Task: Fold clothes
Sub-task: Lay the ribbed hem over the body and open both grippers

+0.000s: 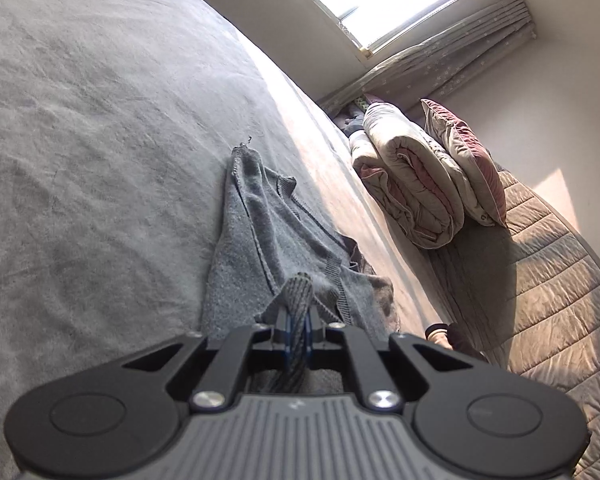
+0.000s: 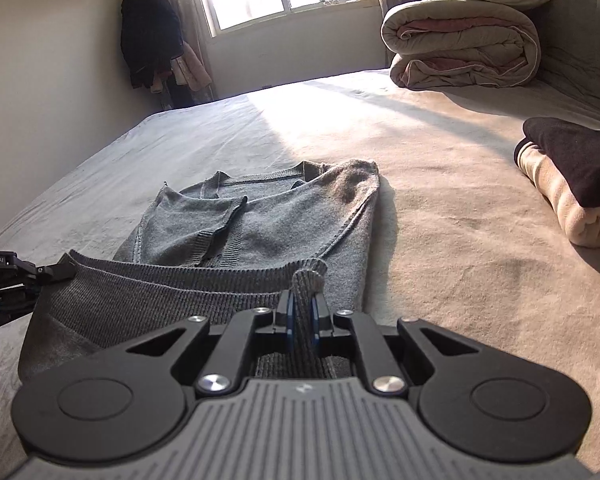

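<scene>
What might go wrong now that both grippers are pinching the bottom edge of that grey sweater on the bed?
The left gripper and right gripper each pinch only a narrow bit of the ribbed hem, so it could slip out. The sleeves folded over the grey sweater may shift if the hem is carried over unevenly, leaving a crooked fold.

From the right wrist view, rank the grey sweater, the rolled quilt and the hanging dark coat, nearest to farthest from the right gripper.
1. Grey sweater: its ribbed hem is pinched in the right gripper.
2. Rolled quilt: far right, on the bed.
3. Hanging dark coat: far left corner, past the bed.
</scene>
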